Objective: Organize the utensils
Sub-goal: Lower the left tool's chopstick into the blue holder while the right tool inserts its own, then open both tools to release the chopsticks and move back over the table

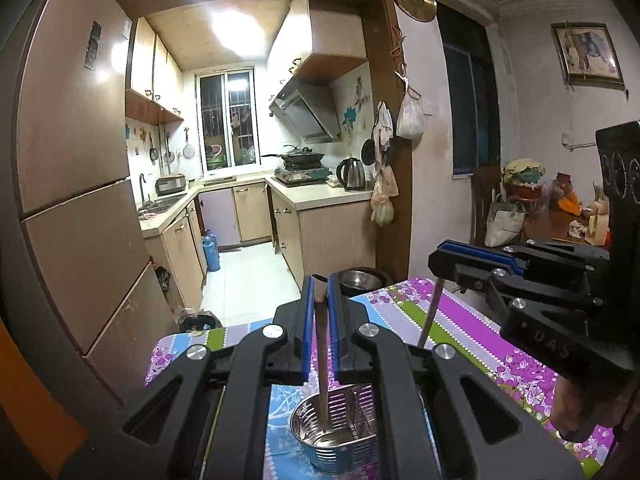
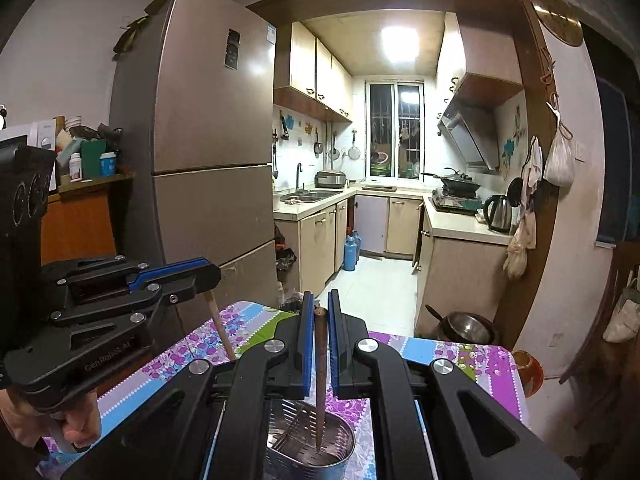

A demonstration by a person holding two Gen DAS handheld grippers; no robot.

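Note:
A perforated steel utensil holder [image 1: 336, 436] stands on the floral tablecloth [image 1: 472, 332]; it also shows in the right wrist view [image 2: 310, 452]. My left gripper [image 1: 320, 304] is shut on a brown chopstick [image 1: 321, 360] that hangs upright with its tip inside the holder. My right gripper [image 2: 319, 312] is shut on a second brown chopstick [image 2: 320, 380], also upright with its tip in the holder. Each gripper shows in the other's view, the right gripper at the right of the left wrist view [image 1: 440, 264], the left gripper at the left of the right wrist view [image 2: 212, 276].
The table's far edge faces a kitchen doorway. A fridge [image 2: 208, 152] stands to the left. A steel bowl [image 2: 468, 328] sits on the floor by the door frame. A cluttered side table [image 1: 560, 216] is at the right.

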